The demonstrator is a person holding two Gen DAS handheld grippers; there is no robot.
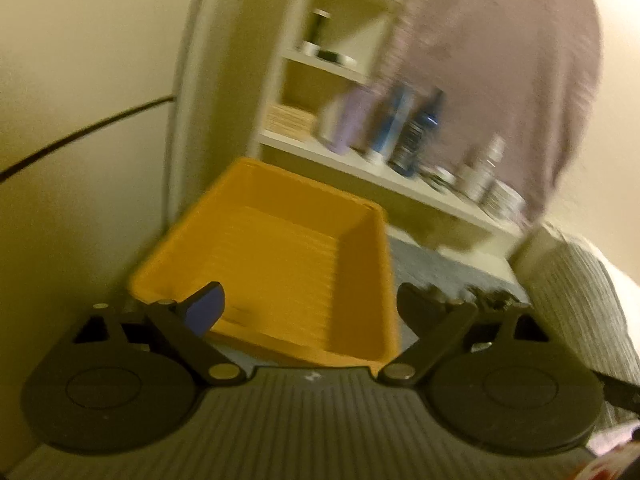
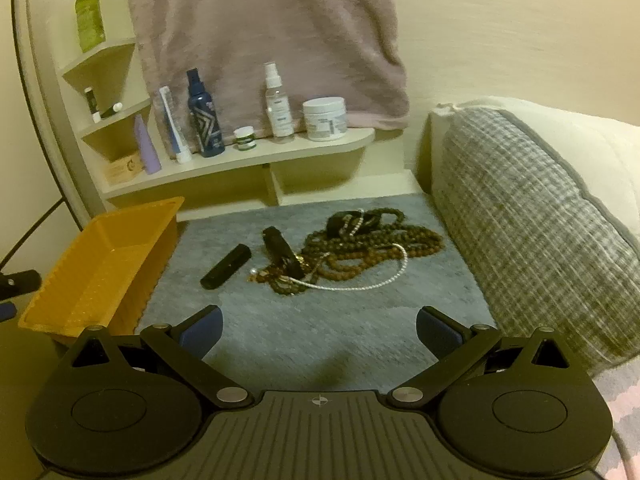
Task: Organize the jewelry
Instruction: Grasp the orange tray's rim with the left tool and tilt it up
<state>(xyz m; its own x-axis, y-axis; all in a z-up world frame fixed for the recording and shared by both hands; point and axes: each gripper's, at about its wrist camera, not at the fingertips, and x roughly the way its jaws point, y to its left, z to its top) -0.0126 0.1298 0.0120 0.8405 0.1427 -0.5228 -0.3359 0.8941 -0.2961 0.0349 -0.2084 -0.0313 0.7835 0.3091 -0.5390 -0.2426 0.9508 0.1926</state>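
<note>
My right claw [image 2: 318,330], jaws apart and empty, faces the tangled jewelry [image 2: 340,254] at mid-frame on the grey mat [image 2: 280,340]. My left claw [image 1: 310,304], also apart, hangs over the orange tray [image 1: 280,264], the likely place to drop pieces.

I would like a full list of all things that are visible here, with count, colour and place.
tray: one, orange, empty, left edge of the mat
mat: one, grey, below the shelf
necklaces: tangled pile, brown beads plus one white strand, mid mat
black sticks: two, beside the pile
shelf: cream, against the wall
bottles and jars: about ten, mixed colours, on the shelf
towel: one, pink, hanging above the shelf
pillow: one, grey check, right
left tongs: open, over the tray
right tongs: open, over the mat
</note>
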